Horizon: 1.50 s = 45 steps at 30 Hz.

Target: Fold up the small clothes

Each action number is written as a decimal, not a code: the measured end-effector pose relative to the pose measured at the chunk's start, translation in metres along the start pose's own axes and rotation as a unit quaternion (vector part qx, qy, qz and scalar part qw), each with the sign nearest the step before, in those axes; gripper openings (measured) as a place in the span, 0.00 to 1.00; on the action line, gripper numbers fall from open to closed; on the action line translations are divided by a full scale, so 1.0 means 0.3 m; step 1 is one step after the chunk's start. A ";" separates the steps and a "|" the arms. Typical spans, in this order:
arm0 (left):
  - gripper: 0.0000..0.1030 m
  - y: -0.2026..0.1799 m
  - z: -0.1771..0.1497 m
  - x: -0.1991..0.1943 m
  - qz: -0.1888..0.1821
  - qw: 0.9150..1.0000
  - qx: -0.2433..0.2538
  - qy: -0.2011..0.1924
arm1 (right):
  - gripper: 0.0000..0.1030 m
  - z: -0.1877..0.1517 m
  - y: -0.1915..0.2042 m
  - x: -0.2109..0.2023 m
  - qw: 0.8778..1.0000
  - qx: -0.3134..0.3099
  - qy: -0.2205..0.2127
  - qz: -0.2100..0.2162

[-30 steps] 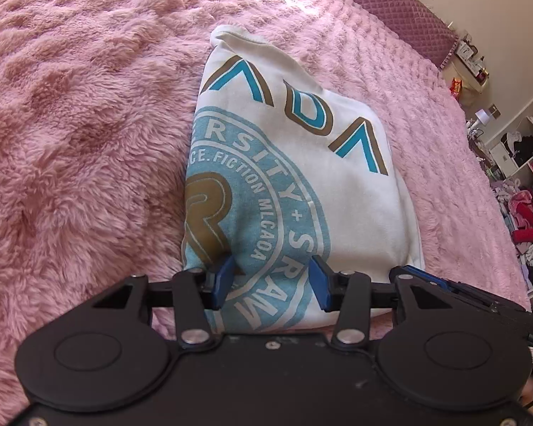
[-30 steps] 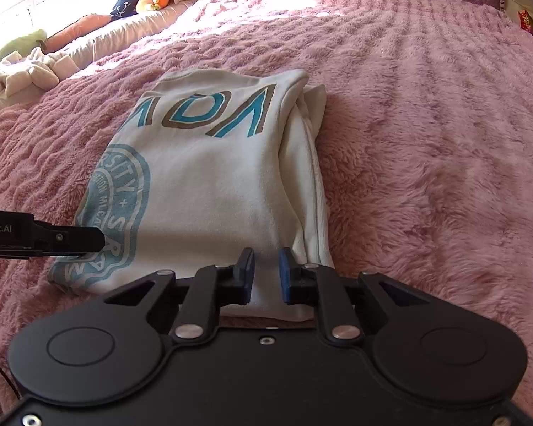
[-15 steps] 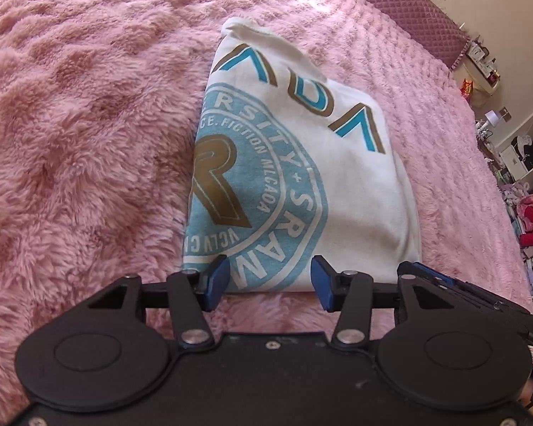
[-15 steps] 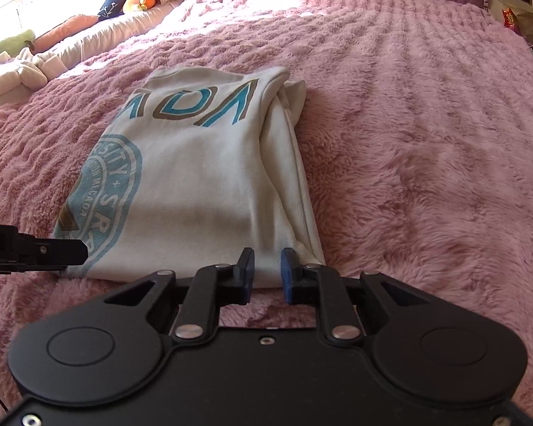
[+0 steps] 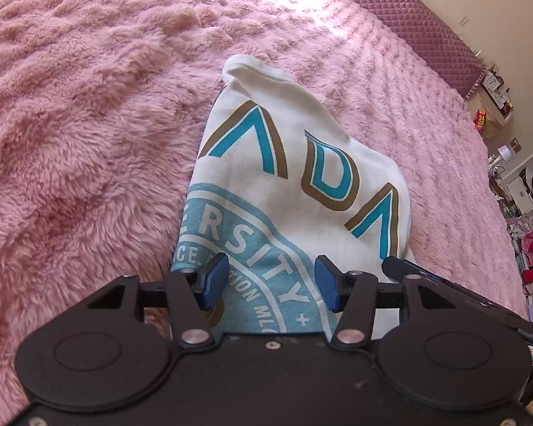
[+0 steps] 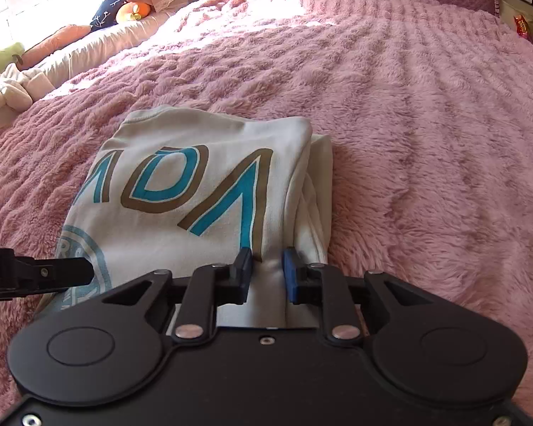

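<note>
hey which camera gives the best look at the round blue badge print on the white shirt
The left wrist view. There the round blue badge fills the space around the left claw, with lettering readable. In the right wrist view only a sliver of the badge shows at the white shirt's left edge, partly behind the other claw.

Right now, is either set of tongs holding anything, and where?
Left tongs open, holding nothing. Right tongs straddle the white printed shirt's near folded edge; grip unclear.
</note>
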<state>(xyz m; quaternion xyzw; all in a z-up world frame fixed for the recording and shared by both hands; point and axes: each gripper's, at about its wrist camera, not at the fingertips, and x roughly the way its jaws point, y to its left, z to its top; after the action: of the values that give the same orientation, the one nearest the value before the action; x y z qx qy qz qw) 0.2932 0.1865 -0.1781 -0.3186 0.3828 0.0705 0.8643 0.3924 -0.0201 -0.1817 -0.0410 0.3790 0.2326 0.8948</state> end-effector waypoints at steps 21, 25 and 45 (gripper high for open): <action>1.00 -0.197 -0.237 -0.678 0.074 0.992 0.087 -0.051 | 0.78 -0.144 0.026 -0.682 0.999 0.004 -0.030 0.024; 1.00 -0.261 -0.323 -0.819 0.093 0.987 0.106 -0.082 | 0.90 -0.158 0.056 -0.817 0.999 -0.003 -0.049 0.009; 1.00 -0.338 -0.484 -1.036 0.106 0.987 0.111 -0.038 | 1.00 -0.245 0.103 -1.072 0.999 0.022 -0.008 -0.037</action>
<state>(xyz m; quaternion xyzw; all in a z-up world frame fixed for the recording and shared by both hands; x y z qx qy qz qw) 0.0241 0.0567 0.0186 -0.1749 0.3871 0.1310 0.8958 0.1357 -0.1349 -0.0064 -0.0334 0.3746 0.1913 0.9066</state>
